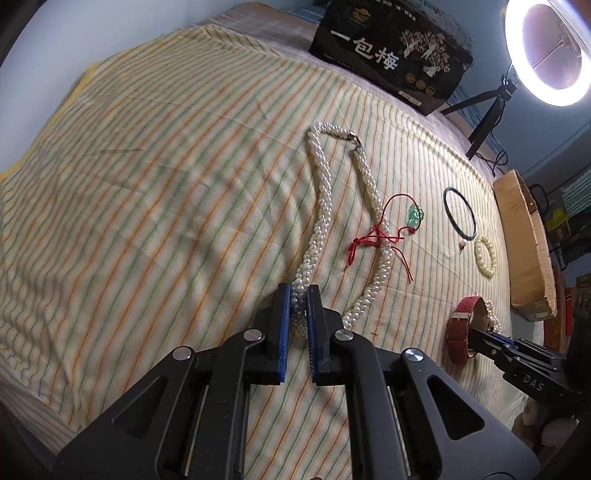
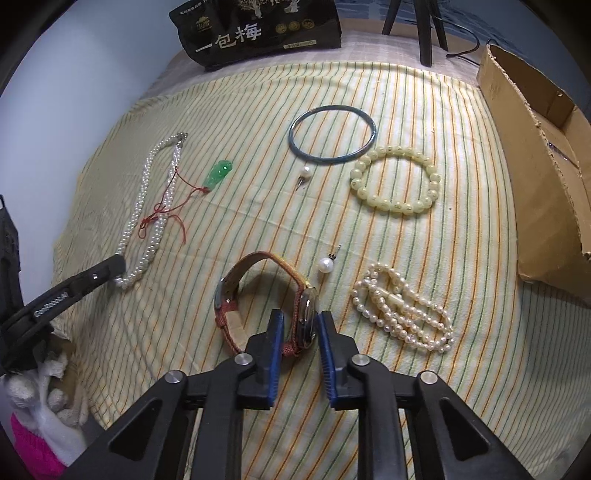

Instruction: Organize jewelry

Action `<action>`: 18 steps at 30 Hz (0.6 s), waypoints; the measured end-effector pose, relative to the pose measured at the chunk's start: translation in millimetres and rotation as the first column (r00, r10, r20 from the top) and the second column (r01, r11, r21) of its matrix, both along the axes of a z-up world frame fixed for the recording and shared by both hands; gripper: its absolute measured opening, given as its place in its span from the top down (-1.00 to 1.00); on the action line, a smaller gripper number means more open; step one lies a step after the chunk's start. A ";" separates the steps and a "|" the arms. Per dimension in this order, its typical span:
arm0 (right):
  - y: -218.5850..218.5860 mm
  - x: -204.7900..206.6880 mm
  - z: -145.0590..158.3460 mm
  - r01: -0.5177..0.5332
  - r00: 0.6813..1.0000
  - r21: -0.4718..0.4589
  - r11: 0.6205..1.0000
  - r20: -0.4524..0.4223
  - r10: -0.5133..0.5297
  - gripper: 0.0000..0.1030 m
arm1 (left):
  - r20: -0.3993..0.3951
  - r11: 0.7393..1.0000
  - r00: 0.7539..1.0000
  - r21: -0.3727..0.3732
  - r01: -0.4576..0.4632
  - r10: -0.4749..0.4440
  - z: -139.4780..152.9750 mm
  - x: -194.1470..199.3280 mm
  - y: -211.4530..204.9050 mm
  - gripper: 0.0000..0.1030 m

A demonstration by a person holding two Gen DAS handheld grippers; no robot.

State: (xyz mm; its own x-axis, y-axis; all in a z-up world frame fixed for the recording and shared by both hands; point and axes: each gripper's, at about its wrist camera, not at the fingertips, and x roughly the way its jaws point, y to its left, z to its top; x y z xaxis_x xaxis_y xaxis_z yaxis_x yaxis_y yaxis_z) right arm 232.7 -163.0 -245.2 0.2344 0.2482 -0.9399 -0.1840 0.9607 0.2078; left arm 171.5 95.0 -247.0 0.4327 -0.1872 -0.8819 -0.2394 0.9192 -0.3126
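Observation:
A long twisted pearl necklace (image 1: 321,206) lies on the striped cloth (image 1: 147,184). My left gripper (image 1: 298,290) is shut on its near end, and the pearls show between the blue pads. In the right wrist view the same necklace (image 2: 144,173) runs to that left gripper (image 2: 110,267). A red-strapped watch (image 2: 258,291) stands on edge. My right gripper (image 2: 300,317) is closed around its case, with the pads against both sides. A red cord with a green pendant (image 2: 218,173) lies across the necklace.
A dark bangle (image 2: 325,159), a yellow bead bracelet (image 2: 432,177), a heap of pearl strands (image 2: 402,310) and two loose pearl earrings (image 2: 325,266) lie on the cloth. An open cardboard box (image 2: 535,166) stands at the right, a black printed box (image 2: 258,29) at the back. A ring light (image 1: 513,37) shines beyond.

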 end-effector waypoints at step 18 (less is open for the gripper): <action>-24.7 -51.3 57.9 0.002 0.993 0.018 1.000 0.115 -0.004 0.79 | 0.220 1.000 0.975 -0.023 -0.019 0.024 112.1 -44.0 28.6 0.88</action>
